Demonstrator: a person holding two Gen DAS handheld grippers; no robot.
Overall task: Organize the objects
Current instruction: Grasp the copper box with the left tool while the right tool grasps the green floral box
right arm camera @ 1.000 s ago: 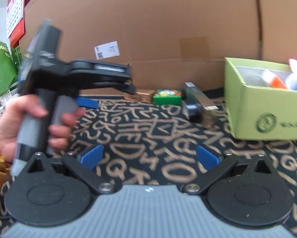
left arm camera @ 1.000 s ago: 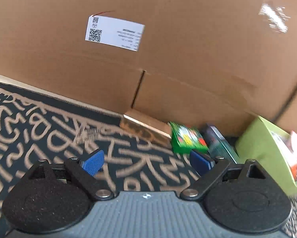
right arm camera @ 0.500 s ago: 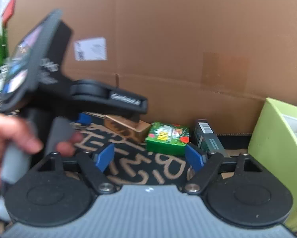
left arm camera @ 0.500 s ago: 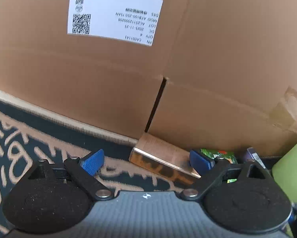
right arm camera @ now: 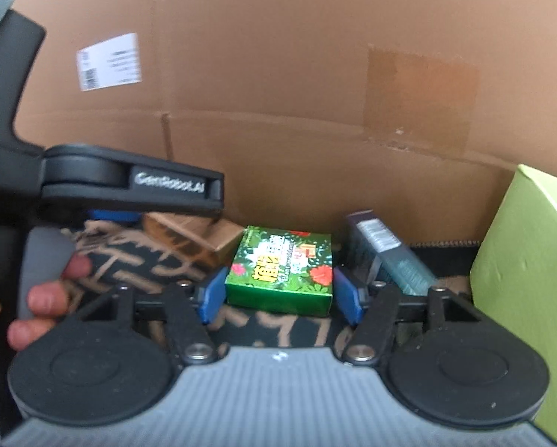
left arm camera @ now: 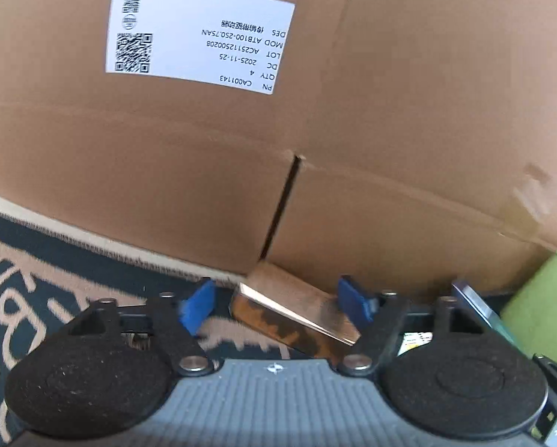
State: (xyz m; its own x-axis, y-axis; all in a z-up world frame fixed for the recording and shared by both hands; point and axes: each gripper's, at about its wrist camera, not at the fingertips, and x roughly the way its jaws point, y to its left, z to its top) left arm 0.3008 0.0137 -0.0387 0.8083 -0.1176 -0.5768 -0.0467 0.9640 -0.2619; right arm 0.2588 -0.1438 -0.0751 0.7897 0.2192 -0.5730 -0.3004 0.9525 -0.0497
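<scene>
Green box (right arm camera: 280, 273) between right tool (right arm camera: 278, 294) fingers, untouched

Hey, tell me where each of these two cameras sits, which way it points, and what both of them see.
Left wrist: on the left gripper, looking forward and down at the copper-coloured box between its open blue pads, which have just been closing, cardboard wall behind.
Right wrist: on the right gripper, facing the green box between its pads, also just closing; a hand holding the left gripper shows at left.
Shared: copper-coloured box, cardboard wall, white label, lime-green box.
</scene>
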